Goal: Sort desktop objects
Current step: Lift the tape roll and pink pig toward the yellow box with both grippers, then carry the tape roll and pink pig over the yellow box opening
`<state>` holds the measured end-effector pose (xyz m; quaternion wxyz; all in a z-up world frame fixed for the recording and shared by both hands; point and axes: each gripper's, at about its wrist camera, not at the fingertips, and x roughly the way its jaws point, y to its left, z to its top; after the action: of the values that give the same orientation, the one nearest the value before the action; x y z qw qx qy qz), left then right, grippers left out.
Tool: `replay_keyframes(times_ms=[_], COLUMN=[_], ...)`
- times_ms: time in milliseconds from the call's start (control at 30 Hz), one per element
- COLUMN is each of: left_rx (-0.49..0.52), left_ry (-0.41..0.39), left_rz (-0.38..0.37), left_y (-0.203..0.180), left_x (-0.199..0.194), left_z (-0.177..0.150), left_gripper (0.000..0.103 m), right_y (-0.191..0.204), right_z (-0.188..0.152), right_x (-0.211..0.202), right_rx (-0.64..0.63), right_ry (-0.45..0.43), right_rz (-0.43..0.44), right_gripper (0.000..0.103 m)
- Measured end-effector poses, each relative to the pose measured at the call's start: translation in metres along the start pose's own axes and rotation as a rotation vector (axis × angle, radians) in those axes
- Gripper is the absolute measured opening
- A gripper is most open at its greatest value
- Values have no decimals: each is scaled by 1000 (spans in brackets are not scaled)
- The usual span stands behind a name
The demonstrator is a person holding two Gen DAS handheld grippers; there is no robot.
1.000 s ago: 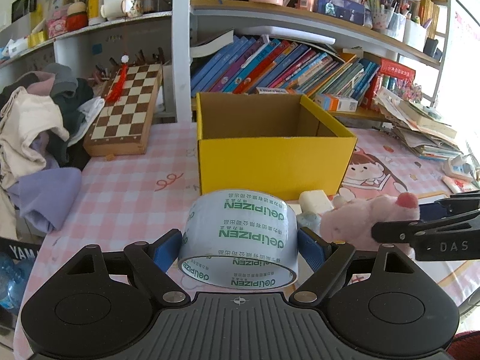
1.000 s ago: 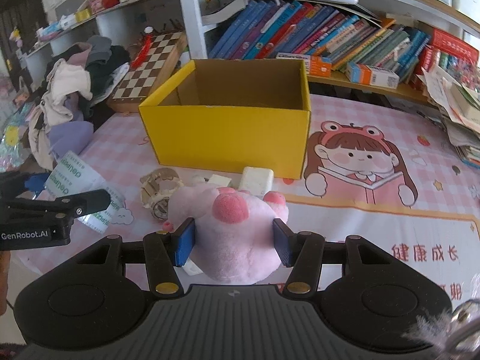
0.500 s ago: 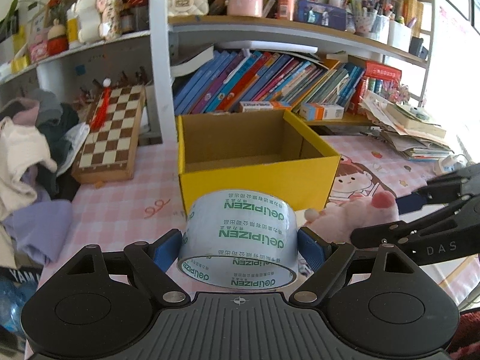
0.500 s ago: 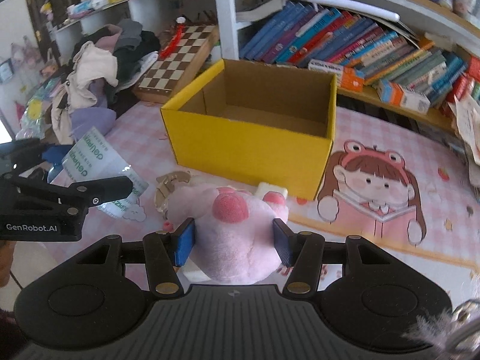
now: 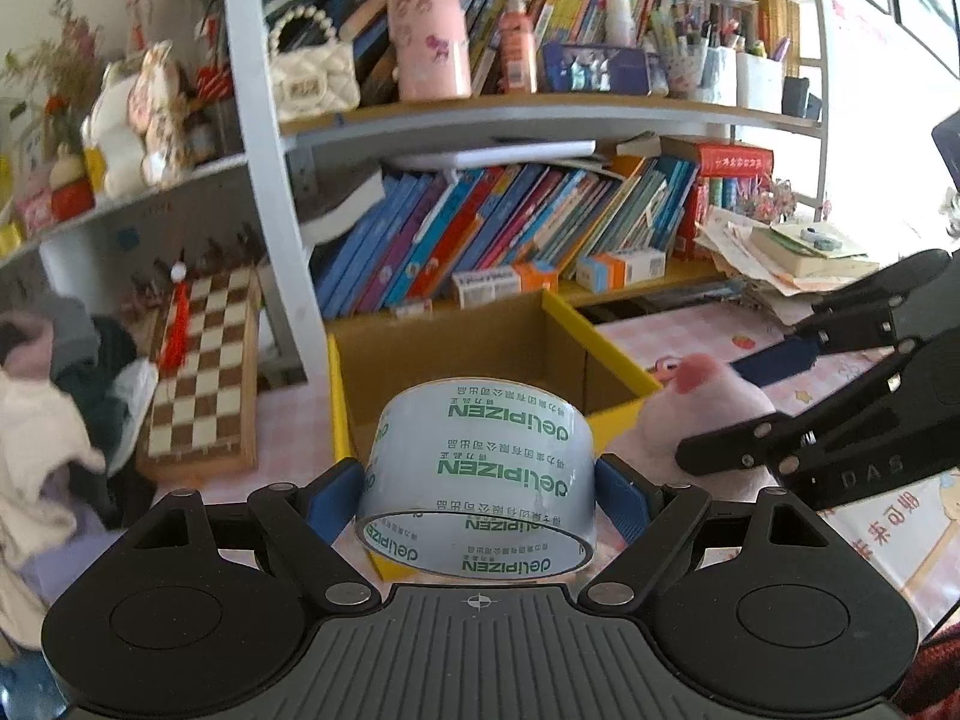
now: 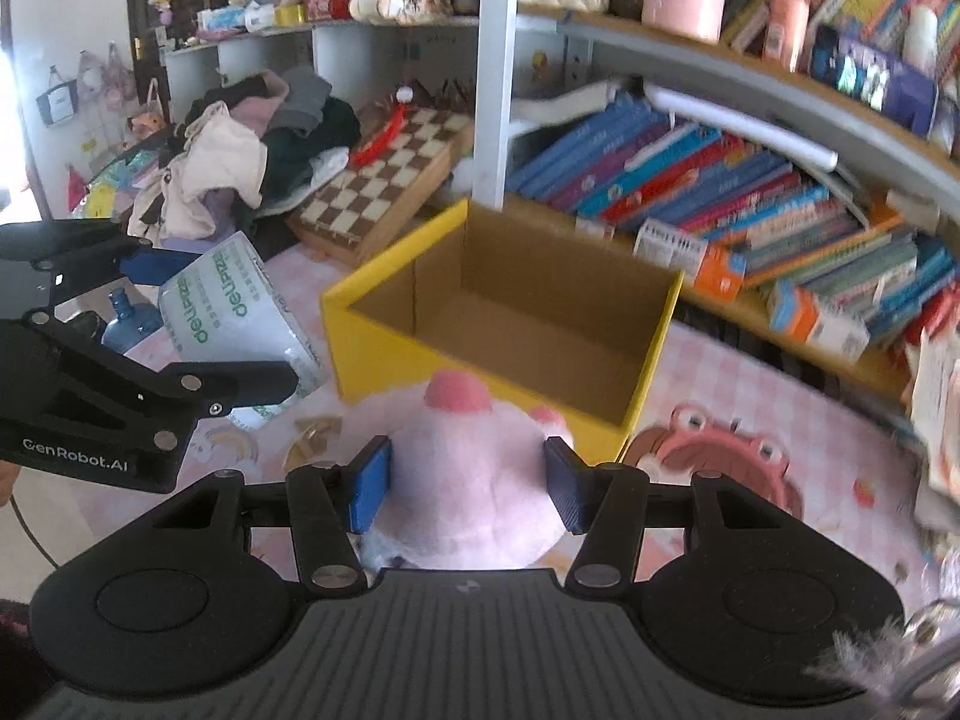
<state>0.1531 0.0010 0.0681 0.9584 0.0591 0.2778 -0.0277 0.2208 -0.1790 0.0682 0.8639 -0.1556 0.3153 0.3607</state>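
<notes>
My left gripper (image 5: 480, 489) is shut on a clear tape roll (image 5: 480, 468) with green lettering and holds it in the air just in front of the open yellow box (image 5: 612, 414). My right gripper (image 6: 465, 477) is shut on a pink plush toy (image 6: 474, 480) and holds it above the table at the box's near wall (image 6: 384, 354). The tape roll also shows in the right wrist view (image 6: 240, 312), left of the box. The plush also shows in the left wrist view (image 5: 702, 414), to the right of the tape. The inside of the box looks empty.
A chessboard (image 5: 204, 360) leans by a clothes pile (image 6: 240, 150) at the left. Bookshelves (image 5: 510, 228) stand behind the box. Small wooden pieces (image 6: 312, 438) lie on the pink checked tablecloth (image 6: 708, 390) near the box. Stacked papers (image 5: 780, 252) sit at the right.
Both grippers have risen and moved toward the yellow box with their objects still held. The box now looks closer and lower in both views.
</notes>
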Motion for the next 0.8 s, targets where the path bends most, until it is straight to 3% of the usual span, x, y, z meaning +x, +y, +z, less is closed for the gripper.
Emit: replay_keyframes(times_ms=[33, 100, 200, 500, 733, 767, 800], left_rx=[9, 20, 19, -4, -80, -88, -97], left_ry=[-7, -17, -22, -29, 33, 43, 52], left_rz=[1, 5, 8, 30, 42, 46, 49], left_y=[0, 0, 1, 1, 5, 5, 6], left_x=[1, 5, 16, 24, 22, 22, 22], left_z=[4, 10, 19, 26, 3, -1, -4], left_gripper=[85, 85, 85, 85, 85, 85, 85], right_y=[-3, -10, -20, -36, -60, -62, -64], right_z=[4, 11, 18, 3, -47, -54, -60], right_x=[0, 1, 10, 13, 15, 17, 19], right_rx=[-6, -16, -18, 44, 170, 188, 207], right_ry=[-9, -25, -27, 9, 143, 164, 185], right_rz=[0, 2, 2, 49, 1, 1, 2], right_gripper=[45, 21, 14, 14, 15, 16, 24])
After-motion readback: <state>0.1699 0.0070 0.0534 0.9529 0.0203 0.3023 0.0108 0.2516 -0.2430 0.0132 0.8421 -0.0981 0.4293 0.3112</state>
